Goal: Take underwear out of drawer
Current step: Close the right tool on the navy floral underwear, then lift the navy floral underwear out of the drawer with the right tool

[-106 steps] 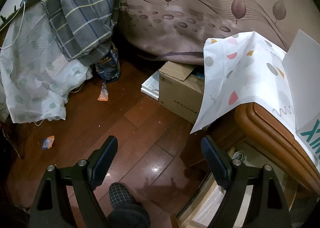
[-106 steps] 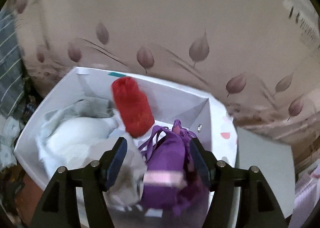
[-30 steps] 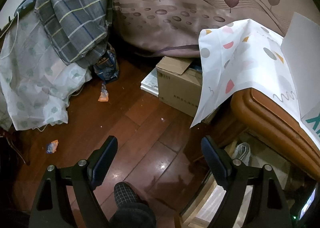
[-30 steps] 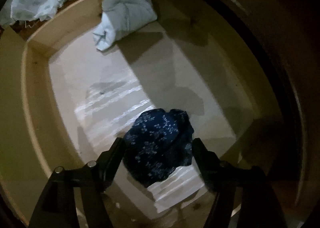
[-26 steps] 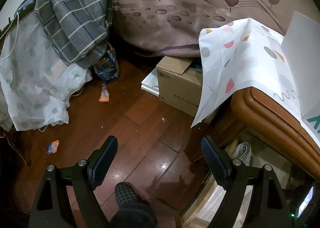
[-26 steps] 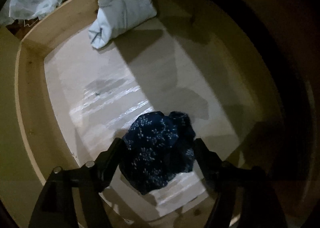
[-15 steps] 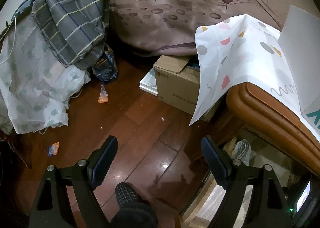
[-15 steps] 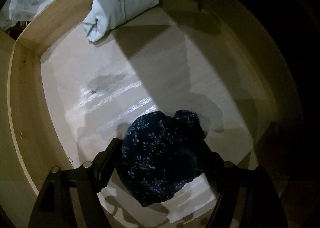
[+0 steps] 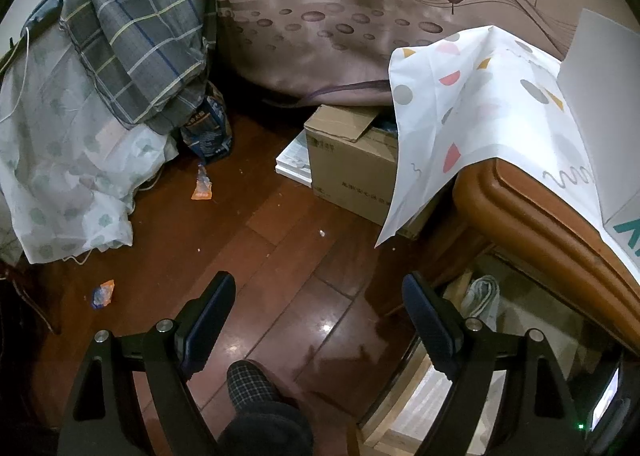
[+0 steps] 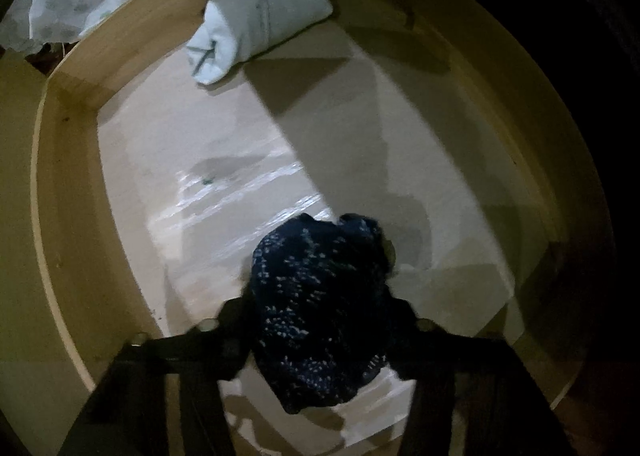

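In the right wrist view a dark blue underwear (image 10: 320, 280) with small white flowers lies bunched on the pale floor of the open wooden drawer (image 10: 68, 215). My right gripper (image 10: 320, 308) points straight down over it. Its jaws are closing, and the pads press the bundle from both sides. A folded pale underwear (image 10: 256, 11) lies in the drawer's far corner. In the left wrist view my left gripper (image 9: 318, 288) hangs open over the dark wood floor with nothing between its fingers. The drawer's corner (image 9: 420, 388) and the pale underwear (image 9: 484, 292) show at the lower right.
A cardboard box (image 9: 352, 159) stands on the floor by a wooden cabinet top (image 9: 532, 207) draped with a patterned white cloth (image 9: 480, 95). A plaid garment (image 9: 140, 27) and a pale sheet (image 9: 60, 159) hang at left. A person's checked slipper (image 9: 252, 384) is under my left gripper.
My right gripper sank onto the dark blue underwear and its jaws came in against the bundle, squeezing it narrower. The left gripper stayed put.
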